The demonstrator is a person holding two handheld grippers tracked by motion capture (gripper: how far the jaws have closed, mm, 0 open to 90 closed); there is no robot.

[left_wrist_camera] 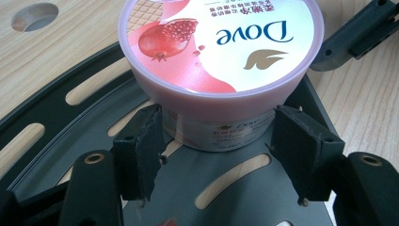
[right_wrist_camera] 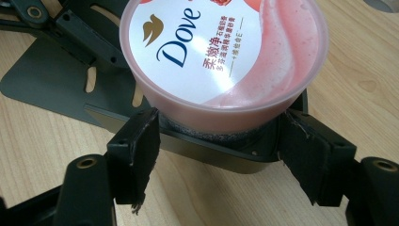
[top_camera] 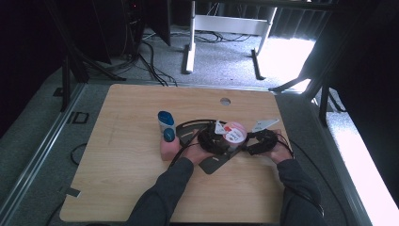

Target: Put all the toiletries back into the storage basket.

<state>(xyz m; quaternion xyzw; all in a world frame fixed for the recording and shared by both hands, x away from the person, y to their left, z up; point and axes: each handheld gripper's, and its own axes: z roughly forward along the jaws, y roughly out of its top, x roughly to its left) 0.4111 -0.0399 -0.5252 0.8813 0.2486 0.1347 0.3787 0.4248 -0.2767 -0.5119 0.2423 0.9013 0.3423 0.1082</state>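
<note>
A pink Dove tub (top_camera: 234, 133) with a pomegranate picture on its lid stands on a dark slotted plate (top_camera: 212, 165) in the middle of the table. My left gripper (top_camera: 212, 140) comes at it from the left and my right gripper (top_camera: 258, 141) from the right. In the left gripper view the tub (left_wrist_camera: 221, 52) sits between the pads (left_wrist_camera: 141, 150), which lie against its wall under the lid. In the right gripper view the pads (right_wrist_camera: 136, 150) likewise hug the tub (right_wrist_camera: 221, 56) just below the rim. Both grippers rest low, over the plate (left_wrist_camera: 226, 174).
A pink bottle with a blue cap (top_camera: 169, 143) and a second blue-capped bottle (top_camera: 165, 121) stand just left of my left hand. A round hole (top_camera: 225, 100) is in the tabletop behind the tub. Cables trail across the table to both grippers.
</note>
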